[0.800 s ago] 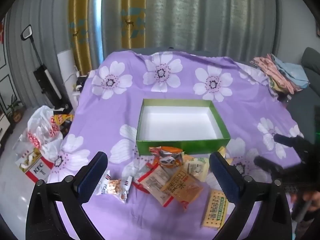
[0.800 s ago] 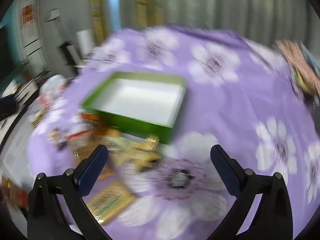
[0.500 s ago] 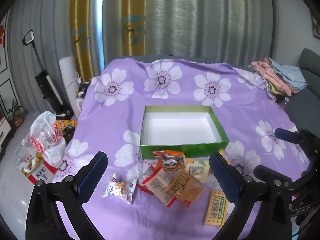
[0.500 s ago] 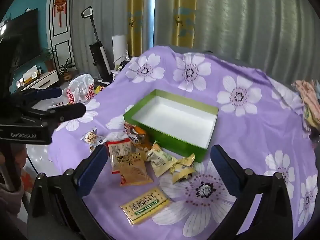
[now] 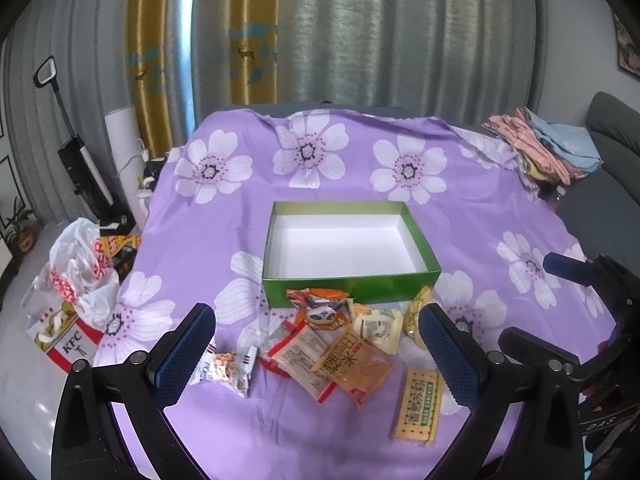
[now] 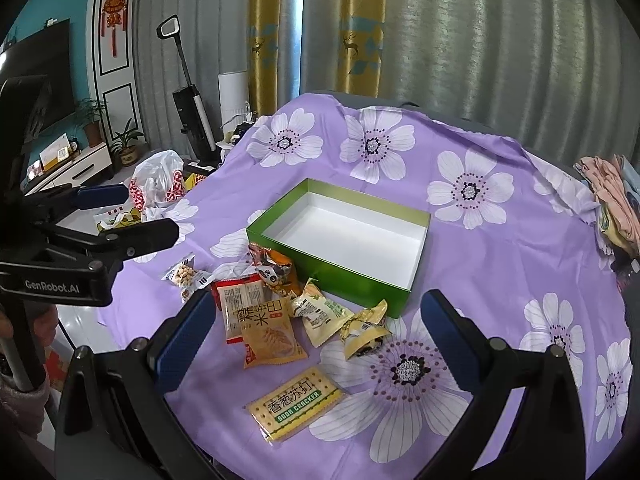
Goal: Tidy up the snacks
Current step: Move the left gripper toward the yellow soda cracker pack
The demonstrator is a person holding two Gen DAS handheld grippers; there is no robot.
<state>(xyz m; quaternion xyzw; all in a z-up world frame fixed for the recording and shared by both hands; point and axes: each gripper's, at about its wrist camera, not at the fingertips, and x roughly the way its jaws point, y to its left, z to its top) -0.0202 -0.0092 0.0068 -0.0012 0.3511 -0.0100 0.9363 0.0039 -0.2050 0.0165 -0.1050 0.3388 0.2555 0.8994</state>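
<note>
An open green box with a white inside sits empty on the purple flowered cloth. Several snack packets lie in front of it: a panda packet, an orange rice-cracker packet, a soda cracker packet, a small peanut packet. My left gripper hovers open above the pile, holding nothing. In the right wrist view the box, soda cracker packet and yellow packet lie ahead of my right gripper, which is open and empty. The left gripper shows at the left there.
A heap of folded clothes lies at the cloth's far right corner beside a grey sofa. On the floor to the left are a plastic bag and a KFC box. An upright vacuum stands by the curtains.
The right wrist view was blurred by a fast swing and has settled, now looking over the whole pile and box. The left gripper has barely shifted. Both stay open.
</note>
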